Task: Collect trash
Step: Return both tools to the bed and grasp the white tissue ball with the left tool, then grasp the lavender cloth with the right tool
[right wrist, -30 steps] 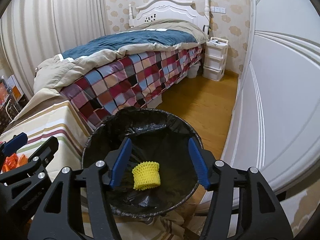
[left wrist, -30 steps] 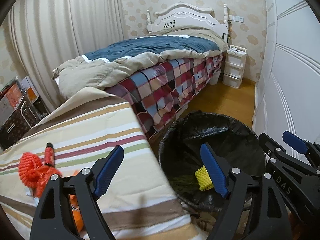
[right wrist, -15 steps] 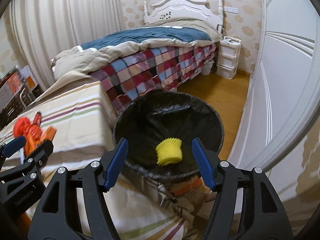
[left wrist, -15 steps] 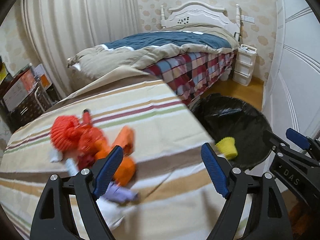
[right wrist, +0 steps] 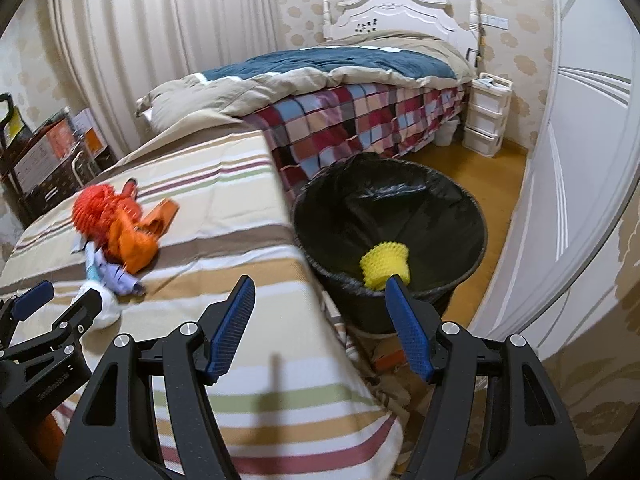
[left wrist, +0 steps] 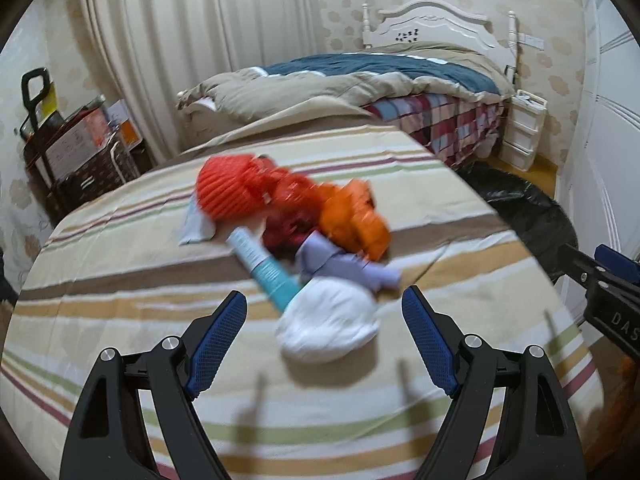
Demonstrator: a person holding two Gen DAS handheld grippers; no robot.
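Landmark: I take the striped cloth (left wrist: 120, 280) as my reference.
Left gripper (left wrist: 324, 336): my jaws gape wide above the cloth, nothing in them; white crumpled wad (left wrist: 328, 324) lies on it beneath the gap.
Right gripper (right wrist: 320, 320): my jaws have just been opening, nothing between them, over the cloth's edge.
Trash pile: orange mesh net (left wrist: 228, 192), orange wrapper (left wrist: 356, 220), teal tube (left wrist: 264, 268), mid-cloth.
Black-lined bin (right wrist: 472, 216): just beside the cloth, holding a yellow foam net (right wrist: 384, 264).
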